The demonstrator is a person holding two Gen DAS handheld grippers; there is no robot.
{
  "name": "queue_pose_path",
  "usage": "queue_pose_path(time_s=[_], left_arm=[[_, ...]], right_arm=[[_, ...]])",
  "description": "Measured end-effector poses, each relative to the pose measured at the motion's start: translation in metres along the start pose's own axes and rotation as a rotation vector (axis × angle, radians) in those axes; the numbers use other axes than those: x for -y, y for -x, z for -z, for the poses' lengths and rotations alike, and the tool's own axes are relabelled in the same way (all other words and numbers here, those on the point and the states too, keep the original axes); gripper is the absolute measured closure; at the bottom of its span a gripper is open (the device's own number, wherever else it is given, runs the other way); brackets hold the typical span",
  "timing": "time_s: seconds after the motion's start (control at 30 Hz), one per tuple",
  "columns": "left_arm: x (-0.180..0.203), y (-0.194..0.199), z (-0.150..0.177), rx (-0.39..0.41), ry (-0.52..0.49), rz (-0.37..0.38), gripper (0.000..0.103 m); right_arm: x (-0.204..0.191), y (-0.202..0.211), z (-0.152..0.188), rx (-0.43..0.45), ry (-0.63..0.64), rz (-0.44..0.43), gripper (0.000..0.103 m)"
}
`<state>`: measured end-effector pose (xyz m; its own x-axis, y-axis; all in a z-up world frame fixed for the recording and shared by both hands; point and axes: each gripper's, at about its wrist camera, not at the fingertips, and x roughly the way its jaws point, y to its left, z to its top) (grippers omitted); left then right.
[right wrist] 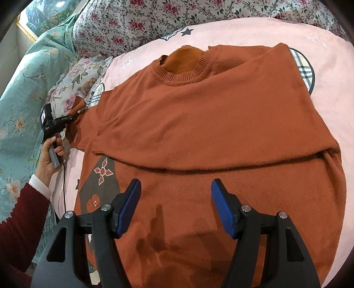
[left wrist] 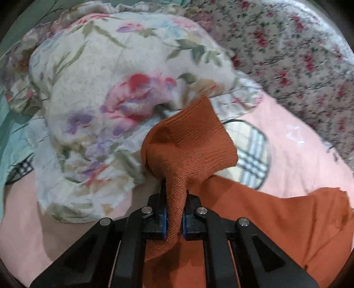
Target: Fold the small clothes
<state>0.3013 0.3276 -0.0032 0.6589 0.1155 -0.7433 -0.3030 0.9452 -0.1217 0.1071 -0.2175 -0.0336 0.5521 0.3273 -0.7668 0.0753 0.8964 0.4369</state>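
A rust-orange knit sweater [right wrist: 210, 124] lies spread on a pink bed sheet [right wrist: 254, 28], neck hole toward the far side. One sleeve is folded across its chest. My left gripper [left wrist: 176, 212] is shut on the ribbed cuff [left wrist: 190, 141] of the other sleeve and holds it lifted off the bed; it also shows in the right wrist view [right wrist: 74, 116] at the sweater's left edge. My right gripper [right wrist: 174, 199] is open and empty, hovering above the sweater's lower body.
A floral pillow [left wrist: 106, 88] lies just ahead of the left gripper. A flowered quilt [right wrist: 154, 20] lies along the far side and a teal floral blanket [right wrist: 24, 93] lies at the left. A cable [right wrist: 64, 188] hangs from the left gripper's handle.
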Motion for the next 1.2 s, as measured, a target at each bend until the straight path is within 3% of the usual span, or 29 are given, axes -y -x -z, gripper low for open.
queue_pose_path(time_s=[0.1, 0.27, 0.53, 0.73, 0.97, 1.03, 1.13, 1.2], left_arm=[[0.010, 0.015, 0.007, 0.023, 0.010, 0.096, 0.096], [0.064, 0.047, 0.030, 0.044, -0.023, 0.268, 0.096], [0.205, 0.102, 0.079, 0.038, -0.126, 0.598, 0.096], [0.297, 0.091, 0.129, -0.056, -0.249, 0.667, 0.096], [0.355, 0.067, 0.180, -0.147, -0.360, 0.653, 0.094], [0.359, 0.059, 0.192, -0.181, -0.377, 0.640, 0.089], [0.355, 0.058, 0.200, -0.204, -0.379, 0.635, 0.070], [0.342, 0.068, 0.203, -0.189, -0.363, 0.624, 0.045]], right_arm=[[0.001, 0.002, 0.002, 0.005, -0.007, -0.002, 0.036], [-0.003, -0.001, 0.006, 0.000, -0.008, -0.020, 0.036], [0.009, 0.011, 0.005, 0.061, -0.067, -0.024, 0.036], [0.039, 0.032, 0.002, 0.106, -0.154, -0.004, 0.036], [0.055, 0.037, -0.008, 0.126, -0.201, -0.005, 0.036], [0.055, 0.035, -0.010, 0.128, -0.207, -0.005, 0.036], [0.056, 0.033, -0.017, 0.133, -0.214, -0.001, 0.036], [0.055, 0.031, -0.023, 0.144, -0.211, -0.003, 0.036]])
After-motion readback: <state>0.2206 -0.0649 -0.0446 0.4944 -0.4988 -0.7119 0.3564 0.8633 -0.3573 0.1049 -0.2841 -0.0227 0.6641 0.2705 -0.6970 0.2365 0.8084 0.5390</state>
